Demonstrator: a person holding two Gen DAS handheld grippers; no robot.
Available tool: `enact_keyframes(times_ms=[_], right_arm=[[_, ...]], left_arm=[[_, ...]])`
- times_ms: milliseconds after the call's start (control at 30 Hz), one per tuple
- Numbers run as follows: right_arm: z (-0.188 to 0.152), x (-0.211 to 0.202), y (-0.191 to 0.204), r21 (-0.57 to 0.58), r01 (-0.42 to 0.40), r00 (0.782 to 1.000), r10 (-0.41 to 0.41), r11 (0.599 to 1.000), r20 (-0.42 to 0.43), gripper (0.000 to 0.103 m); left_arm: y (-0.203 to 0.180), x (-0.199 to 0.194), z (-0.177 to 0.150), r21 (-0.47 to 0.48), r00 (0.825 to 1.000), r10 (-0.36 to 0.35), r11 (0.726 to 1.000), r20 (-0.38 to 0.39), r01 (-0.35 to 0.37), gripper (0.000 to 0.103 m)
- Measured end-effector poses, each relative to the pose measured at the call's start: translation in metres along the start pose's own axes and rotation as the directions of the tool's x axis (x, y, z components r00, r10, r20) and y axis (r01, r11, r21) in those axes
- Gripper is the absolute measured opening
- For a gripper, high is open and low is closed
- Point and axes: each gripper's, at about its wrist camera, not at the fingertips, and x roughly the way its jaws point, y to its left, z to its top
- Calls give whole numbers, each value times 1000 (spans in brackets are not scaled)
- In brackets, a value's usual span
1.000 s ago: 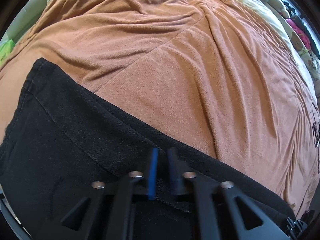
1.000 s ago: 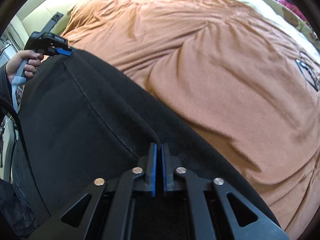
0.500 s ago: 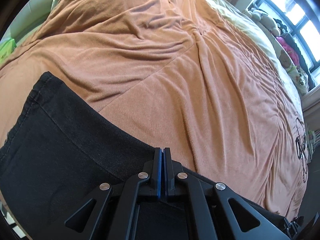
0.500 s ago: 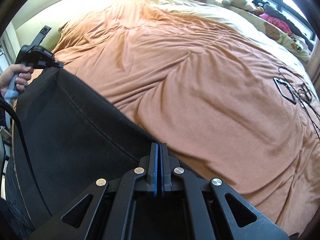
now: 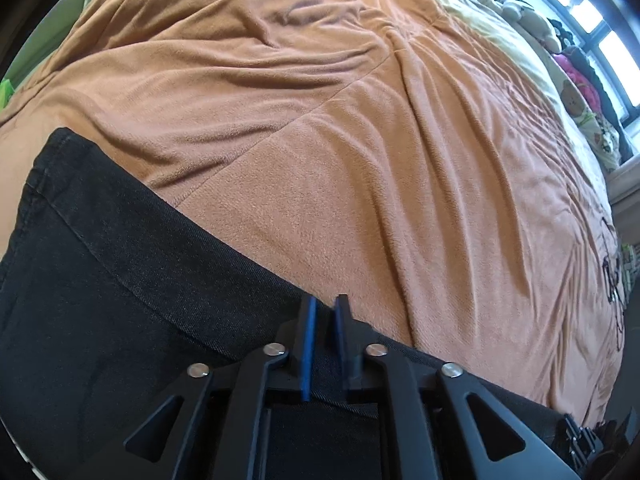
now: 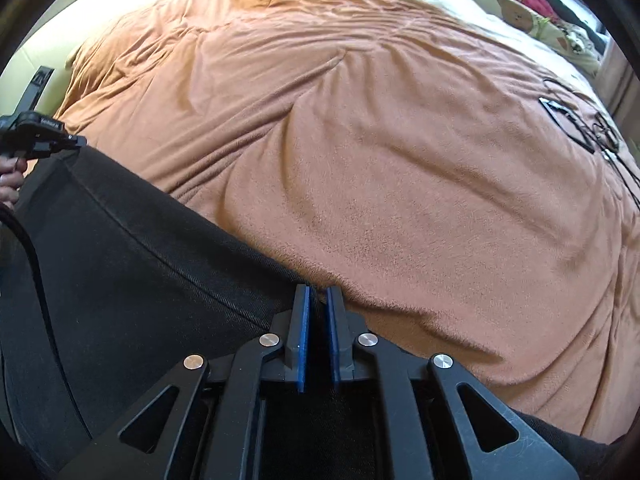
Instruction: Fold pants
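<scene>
Black pants lie along the near edge of an orange bed blanket. The left hand-held gripper and right hand-held gripper are both opening, narrowly parted, with the pants' edge between their blue pads.

Both wrist views close, angled down (sharing pants, blanket).

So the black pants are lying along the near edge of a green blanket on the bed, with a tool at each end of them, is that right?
Not quite: the blanket is orange-brown, not green, as the right wrist view shows plainly. The rest holds: the black pants lie along its near edge, with the right tool at one end and the left tool at the other, both with jaws opening around the fabric.
</scene>
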Motion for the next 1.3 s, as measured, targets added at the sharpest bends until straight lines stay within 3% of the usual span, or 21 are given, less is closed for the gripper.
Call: enact_keyframes(times_ms=[67, 100, 600, 667, 733, 767, 1300], right_arm=[[0, -8, 1, 13, 10, 1000, -10, 1000, 14, 13], [-1, -13, 2, 23, 13, 1000, -13, 1000, 20, 13], [-45, -83, 23, 99, -40, 997, 34, 994, 68, 13], [-49, -89, 26, 115, -52, 996, 44, 992, 73, 23], [-53, -97, 31, 123, -54, 994, 42, 991, 98, 49], [-55, -101, 35, 123, -53, 993, 39, 991, 112, 52], [-67, -92, 87, 133, -123, 991, 114, 984, 75, 53]], left_arm=[[2, -9, -4, 6, 999, -31, 1000, 14, 31, 47], [3, -14, -7, 9, 999, -32, 999, 27, 31, 51], [47, -72, -53, 14, 992, -91, 996, 90, 91, 51], [57, -79, -60, 11, 991, -92, 996, 97, 92, 51], [67, -86, -66, 7, 990, -93, 996, 106, 93, 51], [74, -91, -70, 5, 989, -91, 996, 113, 91, 51], [163, -120, -109, -40, 983, -88, 995, 160, 95, 57]])
